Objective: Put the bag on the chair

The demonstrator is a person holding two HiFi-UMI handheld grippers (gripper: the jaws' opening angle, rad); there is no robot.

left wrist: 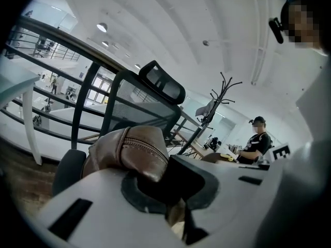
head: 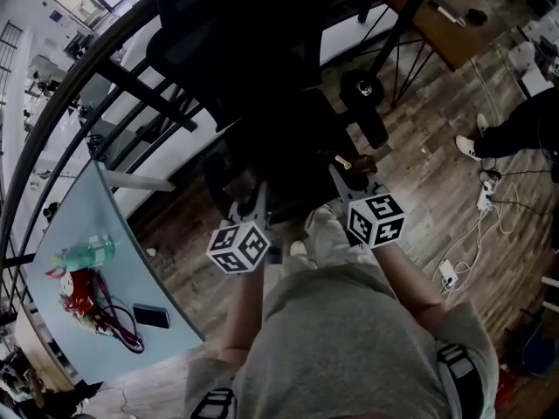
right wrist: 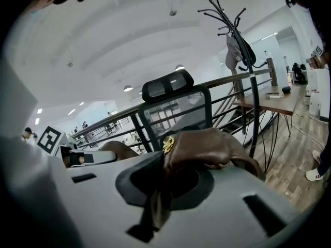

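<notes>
A brown leather bag (left wrist: pixel 129 151) hangs between both grippers. My left gripper (left wrist: pixel 170 190) is shut on one side of the bag, and the leather bulges over its jaws. My right gripper (right wrist: pixel 160 185) is shut on the other side of the bag (right wrist: pixel 207 149), beside a gold clasp (right wrist: pixel 168 143). In the head view the bag (head: pixel 288 168) is a dark mass held between the left gripper (head: pixel 251 203) and the right gripper (head: pixel 345 171). A black mesh office chair (head: pixel 227 42) with a headrest (right wrist: pixel 168 85) stands just beyond the bag, its back (left wrist: pixel 134 107) facing me.
A glass table (head: pixel 131 260) at the left carries a green bottle (head: pixel 87 253), a red tangle (head: pixel 83 304) and a phone (head: pixel 150 316). A dark railing (head: pixel 79 85) runs behind the chair. A coat rack (right wrist: pixel 238 40), a wooden desk (head: pixel 445 24), floor cables (head: pixel 472 234) and a seated person (left wrist: pixel 256 141) are to the right.
</notes>
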